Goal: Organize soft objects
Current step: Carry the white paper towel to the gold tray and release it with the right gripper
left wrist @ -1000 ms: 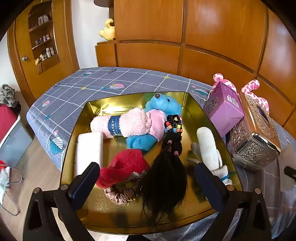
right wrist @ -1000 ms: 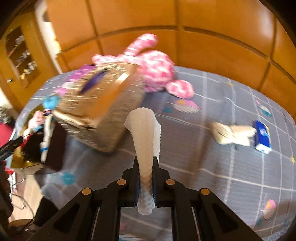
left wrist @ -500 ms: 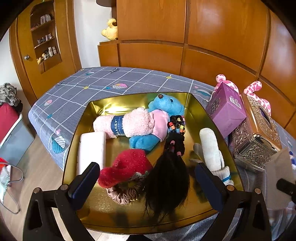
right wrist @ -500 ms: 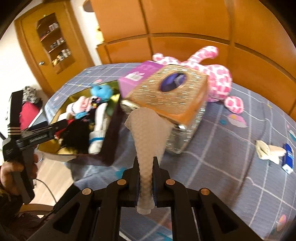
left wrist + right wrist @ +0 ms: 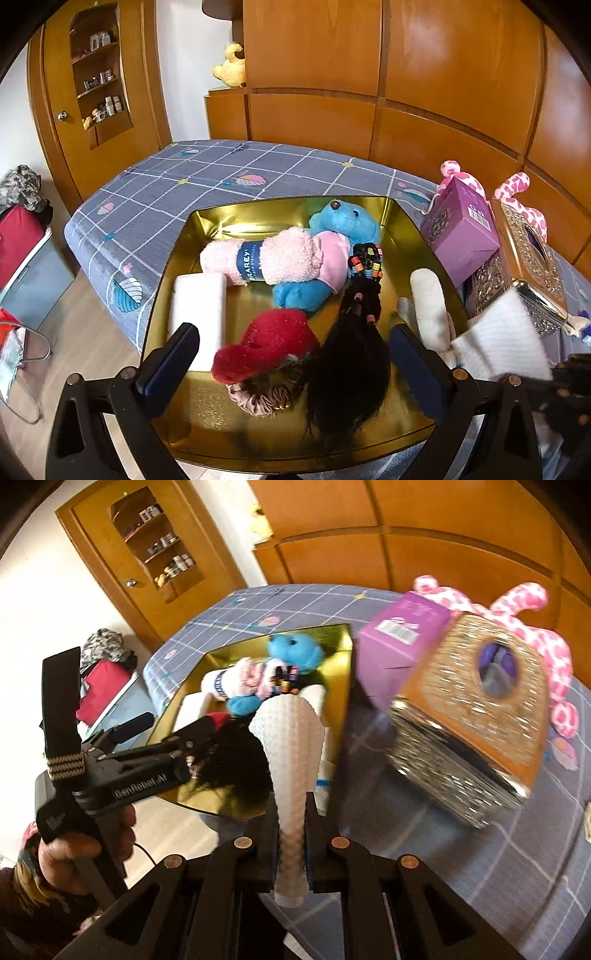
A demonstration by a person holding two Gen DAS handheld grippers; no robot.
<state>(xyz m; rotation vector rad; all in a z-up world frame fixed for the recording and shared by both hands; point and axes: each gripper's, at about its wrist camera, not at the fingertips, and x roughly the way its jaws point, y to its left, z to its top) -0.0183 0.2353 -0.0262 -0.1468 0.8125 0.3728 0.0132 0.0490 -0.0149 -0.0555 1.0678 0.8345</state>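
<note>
- clamping a white knobbly cloth (image 5: 287,746), the right gripper (image 5: 291,825) has both jaws pressed flat against its narrow lower part; the wider upper end fans out above the fingers.
- the cloth hangs just beside the right rim of the gold tray (image 5: 236,218), over the grey checked bedcover (image 5: 207,177).
- left gripper (image 5: 291,354): jaws spread wide, nothing between them, poised above the tray's near end.
- tray contents: blue teddy (image 5: 343,225), pink rolled towel (image 5: 258,258) across it, white block (image 5: 199,314), red plush (image 5: 266,343), black hair piece (image 5: 351,369), pink scrunchie (image 5: 266,395), cream sock (image 5: 428,306).
- right of the tray: purple box (image 5: 461,229) touching an ornate gold tissue box (image 5: 476,709); pink spotted plush (image 5: 524,602) behind them.
- the right view is blurred, so the cloth's weave is probably waffle or bobble, not confirmed.
</note>
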